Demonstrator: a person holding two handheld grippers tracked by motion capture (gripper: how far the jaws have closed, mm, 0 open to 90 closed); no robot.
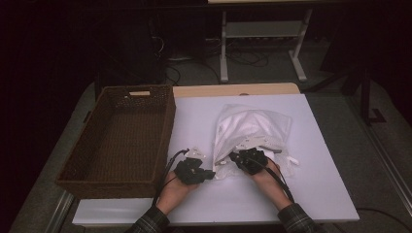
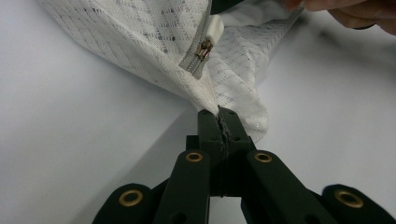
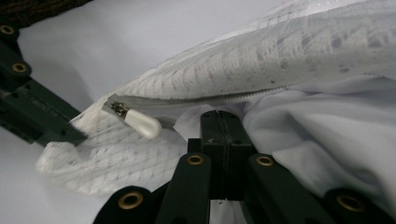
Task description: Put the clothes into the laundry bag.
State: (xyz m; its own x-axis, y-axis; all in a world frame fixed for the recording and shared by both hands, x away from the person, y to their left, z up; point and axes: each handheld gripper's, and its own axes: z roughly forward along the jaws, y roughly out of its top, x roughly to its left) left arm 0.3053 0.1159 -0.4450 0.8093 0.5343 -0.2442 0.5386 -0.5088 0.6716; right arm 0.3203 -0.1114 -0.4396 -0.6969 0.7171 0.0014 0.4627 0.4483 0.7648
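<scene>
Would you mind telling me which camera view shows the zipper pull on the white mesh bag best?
The right gripper view: the white zipper pull lies side-on, whole and sharp. The left gripper view shows the slider and part of the pull near the top edge. In the high view the mesh bag is visible, but the pull is too small to tell.

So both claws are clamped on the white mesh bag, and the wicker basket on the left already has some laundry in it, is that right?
Not quite. The wicker basket is empty: the high view shows its bare woven bottom. The rest holds: the left claw is shut on a corner of the white mesh bag, and the right claw is shut on fabric just below the zipper.
</scene>
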